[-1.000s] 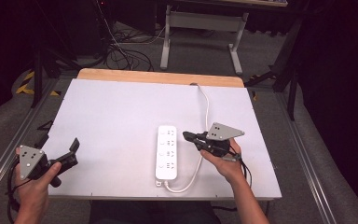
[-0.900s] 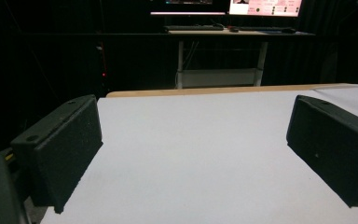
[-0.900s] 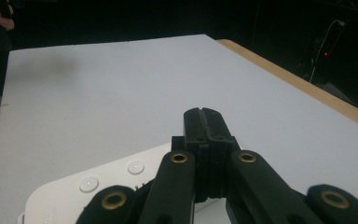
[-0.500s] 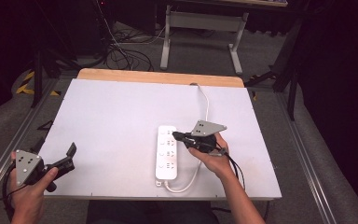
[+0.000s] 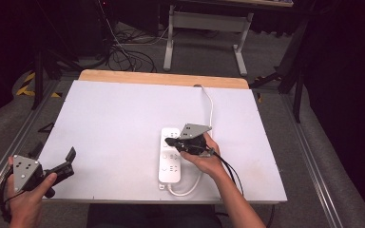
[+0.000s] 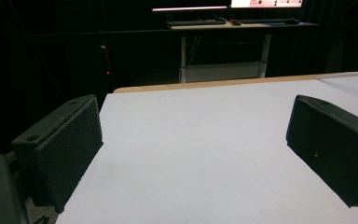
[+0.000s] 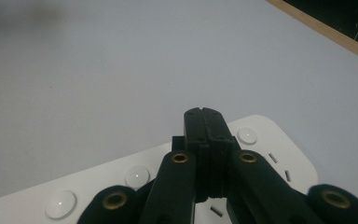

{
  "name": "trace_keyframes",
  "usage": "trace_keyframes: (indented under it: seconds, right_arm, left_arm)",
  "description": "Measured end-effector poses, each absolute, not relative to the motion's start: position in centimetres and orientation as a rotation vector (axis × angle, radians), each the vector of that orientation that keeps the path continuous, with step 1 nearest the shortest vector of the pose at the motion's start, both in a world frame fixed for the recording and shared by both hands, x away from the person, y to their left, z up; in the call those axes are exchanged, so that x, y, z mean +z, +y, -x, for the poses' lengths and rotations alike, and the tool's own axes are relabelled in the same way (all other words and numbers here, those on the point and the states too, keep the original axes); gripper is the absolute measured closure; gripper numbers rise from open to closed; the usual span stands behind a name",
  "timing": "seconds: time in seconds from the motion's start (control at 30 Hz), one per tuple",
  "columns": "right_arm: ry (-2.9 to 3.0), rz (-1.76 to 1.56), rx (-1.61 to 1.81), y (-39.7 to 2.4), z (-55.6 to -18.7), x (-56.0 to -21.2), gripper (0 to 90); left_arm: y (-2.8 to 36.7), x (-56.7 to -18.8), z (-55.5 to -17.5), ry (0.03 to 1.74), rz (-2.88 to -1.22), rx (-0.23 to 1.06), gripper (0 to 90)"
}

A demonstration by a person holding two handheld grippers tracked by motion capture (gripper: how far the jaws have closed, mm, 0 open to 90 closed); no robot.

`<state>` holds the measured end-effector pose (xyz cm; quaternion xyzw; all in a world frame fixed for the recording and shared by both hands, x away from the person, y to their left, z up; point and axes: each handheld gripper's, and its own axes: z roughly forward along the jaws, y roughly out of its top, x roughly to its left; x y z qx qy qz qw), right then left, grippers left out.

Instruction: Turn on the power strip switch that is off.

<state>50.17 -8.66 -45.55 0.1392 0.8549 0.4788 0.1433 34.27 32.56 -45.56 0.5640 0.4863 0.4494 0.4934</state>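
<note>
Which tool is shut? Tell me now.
The right tool, over the power strip: its jaws are pressed together, while the left tool has jaws spread wide apart.

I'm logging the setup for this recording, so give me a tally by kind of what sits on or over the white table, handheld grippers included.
Power strip, white, with its cord: 1
Handheld grippers: 2, the left gripper with fingers apart at the table's near left corner, the right gripper with fingers closed together above the power strip
Total: 3
</note>
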Motion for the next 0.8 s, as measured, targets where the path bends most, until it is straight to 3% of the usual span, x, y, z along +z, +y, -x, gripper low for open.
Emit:
trace_keyframes:
  seconds: [0.8]
  right_arm:
    - [2.525,-0.459,1.302,-7.6,-51.5,-46.9,90.0]
  left_arm:
    - [32.9,-45.6,-33.4,1.189,-1.361,1.112,4.2]
